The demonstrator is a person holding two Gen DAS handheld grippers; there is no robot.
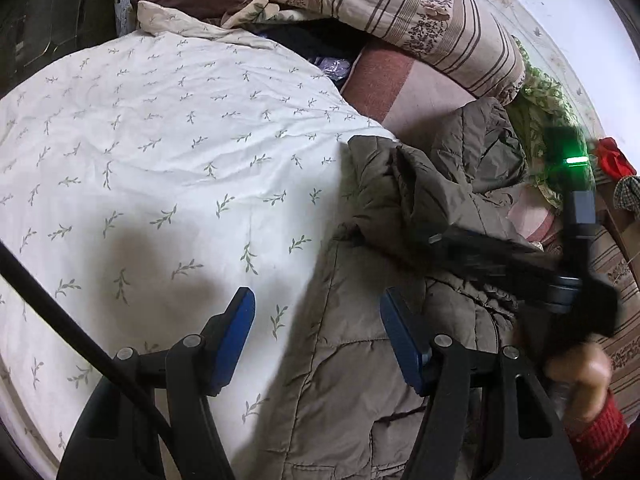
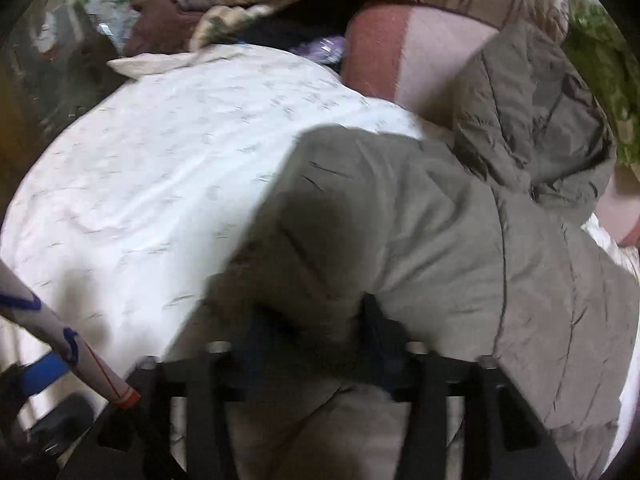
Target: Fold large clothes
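A grey-brown quilted jacket (image 1: 360, 360) lies crumpled on a white leaf-print duvet (image 1: 160, 160), its hood toward a pink blanket. My left gripper (image 1: 316, 324) hovers open over the jacket's left edge, with nothing between its blue pads (image 1: 236, 336). The right gripper (image 1: 436, 238) shows as a dark blur over the middle of the jacket, held by a hand (image 1: 580, 376) in a red sleeve. In the right wrist view the jacket (image 2: 440, 240) fills the frame. There the right gripper (image 2: 316, 332) has its jaws apart, with a fold of jacket bulging between them; the picture is blurred.
A striped floral pillow (image 1: 400, 12) and a pink blanket (image 1: 400, 84) lie behind the jacket, with green-patterned cloth (image 1: 540, 120) to the right. A black cable (image 1: 60, 312) crosses the lower left. A white tube with blue marks (image 2: 60, 332) slants in at the right wrist view's lower left.
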